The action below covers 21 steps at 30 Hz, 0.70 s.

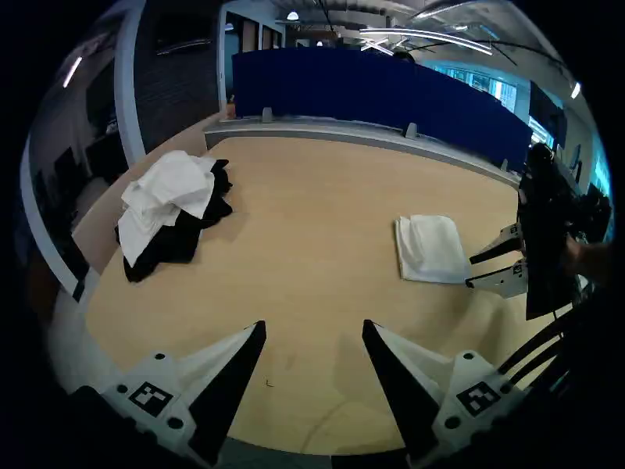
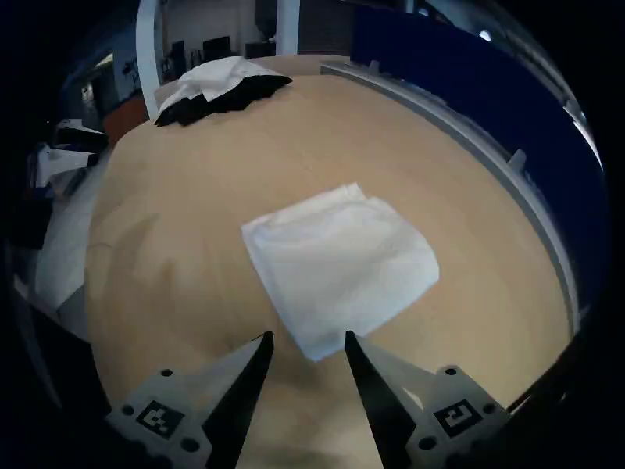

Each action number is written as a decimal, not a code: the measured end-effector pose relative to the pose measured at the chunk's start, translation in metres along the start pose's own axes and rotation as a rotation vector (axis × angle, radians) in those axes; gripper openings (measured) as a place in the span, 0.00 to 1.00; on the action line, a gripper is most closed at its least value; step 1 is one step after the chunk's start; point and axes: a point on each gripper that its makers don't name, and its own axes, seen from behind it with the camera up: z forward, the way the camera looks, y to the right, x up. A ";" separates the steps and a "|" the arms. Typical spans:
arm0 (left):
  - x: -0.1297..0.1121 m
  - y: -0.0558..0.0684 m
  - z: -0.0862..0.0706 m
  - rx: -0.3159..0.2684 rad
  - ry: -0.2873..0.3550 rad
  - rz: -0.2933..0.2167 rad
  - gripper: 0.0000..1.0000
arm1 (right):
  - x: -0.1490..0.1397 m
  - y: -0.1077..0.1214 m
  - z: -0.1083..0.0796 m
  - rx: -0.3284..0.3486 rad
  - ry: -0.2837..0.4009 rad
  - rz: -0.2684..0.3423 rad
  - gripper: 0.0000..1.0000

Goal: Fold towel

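A folded white towel (image 2: 341,254) lies flat on the wooden table (image 2: 180,227); it also appears at the right of the left gripper view as the white towel (image 1: 429,248). My right gripper (image 2: 308,336) is open, its fingertips just short of the towel's near corner, nothing between them. From the left gripper view the right gripper (image 1: 473,270) sits beside the towel's right edge, held by a hand. My left gripper (image 1: 314,328) hovers open over bare table, well away from the towel.
A heap of white and black cloths (image 1: 173,211) lies at the table's far left, also seen as the cloth heap (image 2: 223,84). A blue partition (image 1: 375,90) runs along the table's far side. The left gripper (image 2: 66,160) shows at the left edge.
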 end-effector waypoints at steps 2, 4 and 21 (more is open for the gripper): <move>0.000 0.001 0.000 -0.002 0.000 0.004 0.91 | -0.005 0.000 0.000 -0.005 -0.005 0.010 0.70; 0.000 0.002 0.001 -0.004 0.000 0.006 0.91 | -0.009 0.001 0.000 -0.007 -0.009 0.017 0.70; -0.002 0.006 0.001 -0.015 -0.002 0.007 0.91 | -0.022 -0.001 0.007 -0.018 -0.025 0.083 0.39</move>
